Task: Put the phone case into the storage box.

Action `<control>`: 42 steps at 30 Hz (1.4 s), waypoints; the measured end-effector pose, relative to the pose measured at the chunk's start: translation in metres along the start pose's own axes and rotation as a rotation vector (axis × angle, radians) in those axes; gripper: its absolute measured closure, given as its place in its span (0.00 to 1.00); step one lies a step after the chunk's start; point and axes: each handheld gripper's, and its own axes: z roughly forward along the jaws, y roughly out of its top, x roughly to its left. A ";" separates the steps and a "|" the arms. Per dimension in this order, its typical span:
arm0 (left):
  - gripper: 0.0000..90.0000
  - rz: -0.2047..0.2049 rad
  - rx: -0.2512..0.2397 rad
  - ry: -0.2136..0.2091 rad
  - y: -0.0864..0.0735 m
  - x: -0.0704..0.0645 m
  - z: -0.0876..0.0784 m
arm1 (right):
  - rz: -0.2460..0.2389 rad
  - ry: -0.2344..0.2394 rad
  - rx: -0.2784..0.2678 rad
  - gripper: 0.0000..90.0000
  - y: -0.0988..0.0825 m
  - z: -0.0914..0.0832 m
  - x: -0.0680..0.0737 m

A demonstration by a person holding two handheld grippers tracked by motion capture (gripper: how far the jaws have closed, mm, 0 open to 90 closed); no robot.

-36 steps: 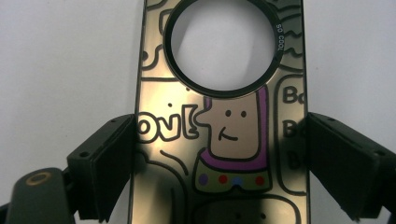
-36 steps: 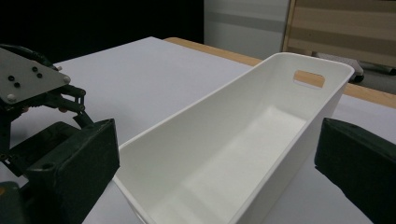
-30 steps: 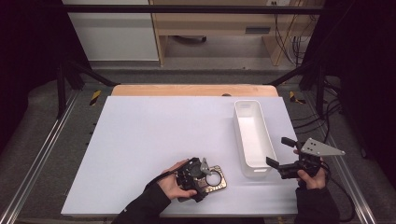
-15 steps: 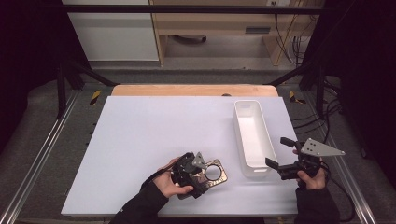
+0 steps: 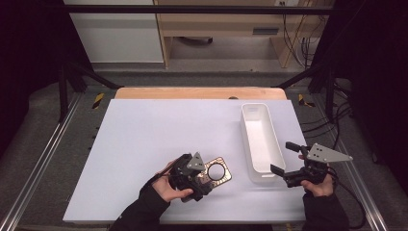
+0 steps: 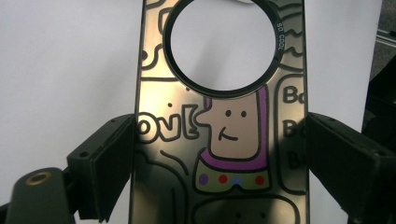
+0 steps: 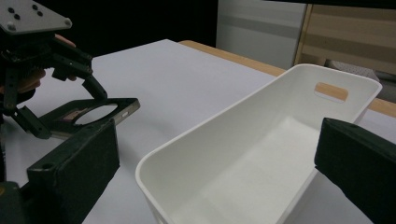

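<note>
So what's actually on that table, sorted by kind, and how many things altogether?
Phone cases with a cartoon print: 1, clamped in the left gripper
White plastic bins: 1
Handheld grippers: 2, counting the right gripper, jaws open beside the bin
Total: 4

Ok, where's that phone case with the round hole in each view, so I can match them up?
High view: the phone case lies low and centre, in the left claw.
Left gripper view: it fills the middle, hole at the top.
Right gripper view: at the left edge, mid-height.
Shared landmark: the white bin, in the high and right gripper views.
</note>
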 end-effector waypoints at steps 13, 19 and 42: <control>0.13 -0.005 -0.050 0.014 -0.002 0.006 -0.021 | -0.028 0.051 0.020 0.00 0.006 0.007 0.012; 0.13 -0.003 -0.071 0.012 -0.003 0.006 -0.029 | -0.055 0.064 0.028 0.00 0.010 0.010 0.019; 0.13 0.068 -0.084 -0.010 -0.002 -0.003 -0.030 | -0.194 0.153 0.098 0.00 0.018 0.030 0.053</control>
